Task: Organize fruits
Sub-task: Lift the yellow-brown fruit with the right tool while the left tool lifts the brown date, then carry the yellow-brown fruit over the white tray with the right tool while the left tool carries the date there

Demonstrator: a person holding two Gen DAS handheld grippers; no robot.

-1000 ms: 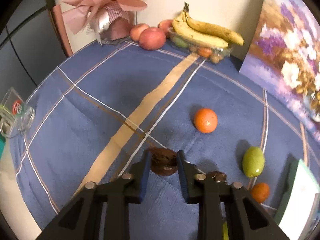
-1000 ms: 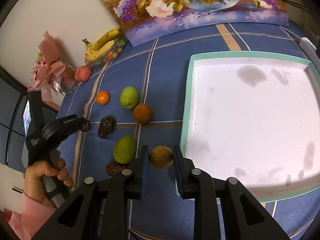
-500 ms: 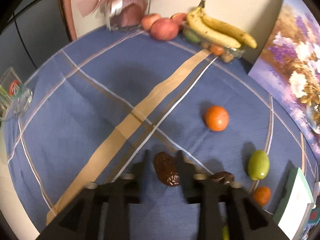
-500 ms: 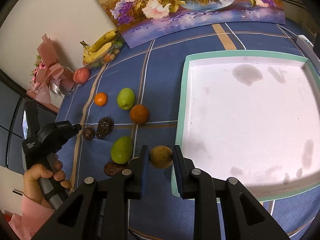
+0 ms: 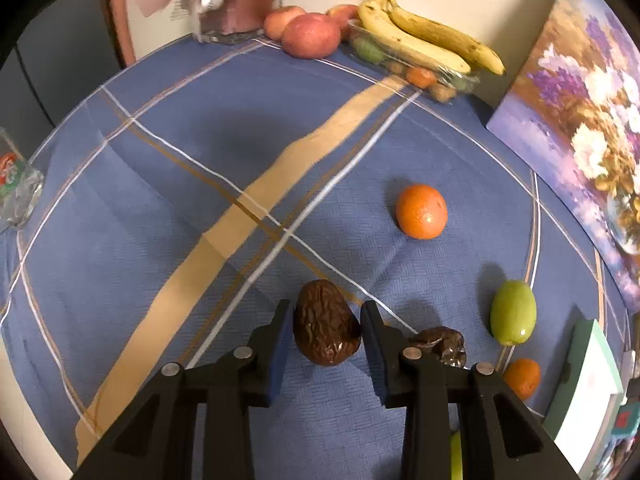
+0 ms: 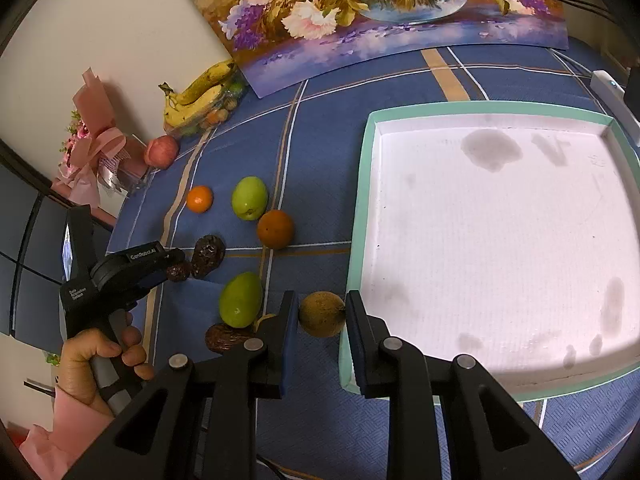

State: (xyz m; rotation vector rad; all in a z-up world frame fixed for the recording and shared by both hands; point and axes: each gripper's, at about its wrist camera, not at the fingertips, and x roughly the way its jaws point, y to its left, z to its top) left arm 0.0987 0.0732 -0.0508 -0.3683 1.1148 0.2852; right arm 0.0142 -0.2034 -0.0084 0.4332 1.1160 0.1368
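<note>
fruits lie scattered on the blue-clothed table (image 6: 320,96) beside a white tray (image 6: 356,240). left hand-held gripper (image 5: 326,334) clenches a wrinkled brown date (image 5: 326,322). right hand-held gripper (image 6: 322,314) brackets a round brown fruit (image 6: 322,314); whether it is gripped, i cannot tell.

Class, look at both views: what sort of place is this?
Probably a home table: a blue plaid tablecloth, a floral painting leaning against the wall, and a pink-wrapped bouquet beside yellow bananas.
</note>
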